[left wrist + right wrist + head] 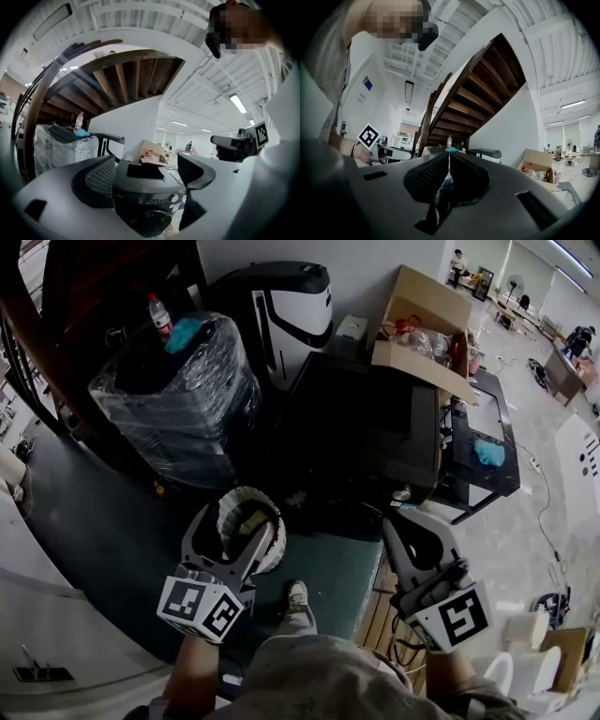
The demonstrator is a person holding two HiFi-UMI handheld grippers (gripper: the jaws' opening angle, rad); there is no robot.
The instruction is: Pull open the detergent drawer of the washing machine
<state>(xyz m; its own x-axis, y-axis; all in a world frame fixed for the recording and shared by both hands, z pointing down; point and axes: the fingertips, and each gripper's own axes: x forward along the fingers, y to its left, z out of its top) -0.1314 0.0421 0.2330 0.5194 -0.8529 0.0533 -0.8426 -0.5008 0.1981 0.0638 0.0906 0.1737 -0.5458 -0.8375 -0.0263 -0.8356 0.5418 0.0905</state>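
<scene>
The left gripper point(145, 176) was held with its jaws wide apart and nothing caught between them. The right gripper point(449, 161) was closed, jaw against jaw, on nothing. Neither tool was touching the washing machine point(366, 423), so the task was judged not yet begun: the reach, the hold on the drawer front and the pull were all left to be done. The detergent drawer could not be picked out on the dark front panel in the left gripper view, and nothing was seen standing out from that panel. In the head view both grippers were held low and close to the body, side by side and pointed forward. They were well apart from the machine, which stood ahead and was framed between the left jaws
</scene>
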